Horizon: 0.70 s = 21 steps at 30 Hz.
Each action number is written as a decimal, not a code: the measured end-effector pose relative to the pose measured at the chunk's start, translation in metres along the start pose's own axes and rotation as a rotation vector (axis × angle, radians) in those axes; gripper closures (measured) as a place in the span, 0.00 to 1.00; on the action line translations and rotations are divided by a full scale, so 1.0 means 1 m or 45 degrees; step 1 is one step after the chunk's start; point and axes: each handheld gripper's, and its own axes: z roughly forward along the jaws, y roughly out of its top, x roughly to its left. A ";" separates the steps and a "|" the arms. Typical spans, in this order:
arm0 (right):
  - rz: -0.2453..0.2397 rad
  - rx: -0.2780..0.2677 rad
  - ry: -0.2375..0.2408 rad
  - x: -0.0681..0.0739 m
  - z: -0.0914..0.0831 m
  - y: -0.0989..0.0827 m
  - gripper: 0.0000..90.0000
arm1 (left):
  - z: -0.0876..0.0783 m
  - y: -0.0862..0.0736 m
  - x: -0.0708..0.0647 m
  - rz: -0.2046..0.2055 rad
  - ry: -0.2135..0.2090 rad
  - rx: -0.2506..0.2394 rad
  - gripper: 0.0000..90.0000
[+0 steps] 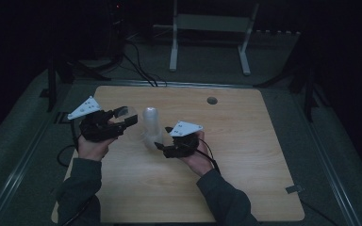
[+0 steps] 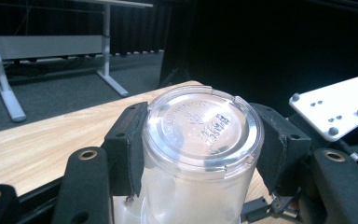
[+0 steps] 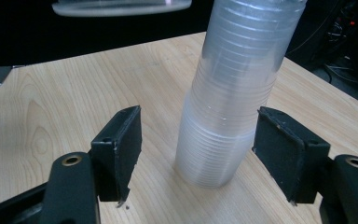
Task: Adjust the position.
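Dark curtains and grey carpet surround a light wooden table [image 1: 245, 155], which has a round cable hole [image 1: 211, 100] near its far edge. Behind it stands the white frame of another desk [image 1: 209, 28].

Near the middle of the table a stack of clear plastic cups [image 1: 152, 128] stands upside down, its wide rims on the wood. The right gripper [image 1: 162, 147] sits low beside the base of the stack; in the right gripper view its jaws stand open on either side of the stack [image 3: 228, 116], with a gap on both sides and no pad touching.

The left gripper [image 1: 131, 118] is closed on a single clear cup [image 2: 200, 154], pads pressed to its walls just below the upturned bottom. In the high view that cup [image 1: 125, 112] shows as a pale shape between the jaws, just left of the stack's top and apart from it.

Raised lettering and a moulded mark are pressed into the cup's bottom [image 2: 200, 127], but they are too faint and glare-washed to read. The right gripper view cuts off the stack's top, and a clear rim [image 3: 121, 6] at the upper edge is cut off too. The dim light blurs the cups' outlines from above.
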 end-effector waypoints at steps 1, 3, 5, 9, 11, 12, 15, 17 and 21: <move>-0.002 -0.006 0.001 0.000 -0.001 0.001 0.35 | 0.000 -0.004 0.001 -0.009 -0.002 0.002 0.46; -0.004 -0.014 0.001 0.001 -0.003 0.001 0.35 | 0.001 -0.008 0.002 -0.023 -0.005 -0.002 0.46; -0.004 -0.020 0.003 0.001 -0.004 0.002 0.35 | 0.001 -0.009 0.002 -0.027 -0.007 -0.003 0.46; 0.006 -0.041 0.011 0.001 -0.006 0.003 0.35 | 0.002 -0.018 0.005 -0.050 -0.005 0.001 0.46; 0.009 -0.049 0.012 0.001 -0.008 0.003 0.35 | 0.002 -0.021 0.006 -0.060 -0.005 0.002 0.46; 0.009 -0.049 0.012 0.001 -0.008 0.003 0.35 | 0.002 -0.021 0.006 -0.060 -0.005 0.002 0.46; 0.012 -0.057 0.019 0.001 -0.009 0.004 0.35 | 0.002 -0.025 0.007 -0.082 -0.008 -0.001 0.46; 0.010 -0.064 0.024 0.002 -0.009 0.004 0.35 | 0.002 -0.030 0.009 -0.102 -0.007 0.000 0.46; 0.010 -0.071 0.034 0.002 -0.009 0.004 0.34 | 0.003 -0.035 0.009 -0.116 -0.005 0.004 0.46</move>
